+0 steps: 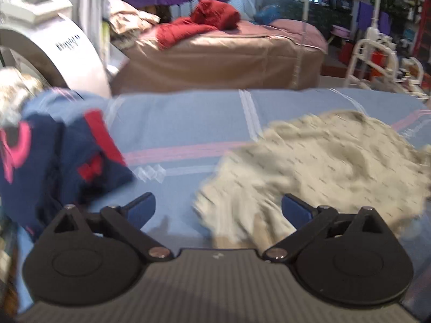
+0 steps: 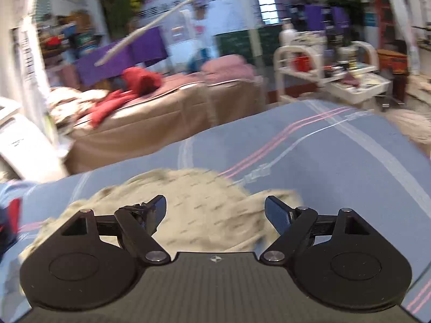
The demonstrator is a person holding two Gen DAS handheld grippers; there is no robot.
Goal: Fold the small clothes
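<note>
A cream garment [image 1: 323, 161] with small dark marks lies rumpled on the blue striped bed cover [image 1: 183, 123]. My left gripper [image 1: 218, 207] is open above the cover, and the garment's near left edge lies below the gap between its fingers with nothing gripped. In the right wrist view the same cream garment [image 2: 204, 210] spreads out beneath my right gripper [image 2: 215, 210], which stands open with its pads clear of the cloth. A pile of navy clothes [image 1: 54, 167] with red and pink prints sits at the cover's left side.
Beyond the blue cover stands a brown-covered bed [image 1: 215, 56] with red cloth [image 1: 204, 21] heaped on it. A white curved machine [image 1: 54, 51] is at the left. A white trolley [image 2: 336, 72] with clutter stands at the right back. The blue cover [image 2: 336, 167] lies bare to the garment's right.
</note>
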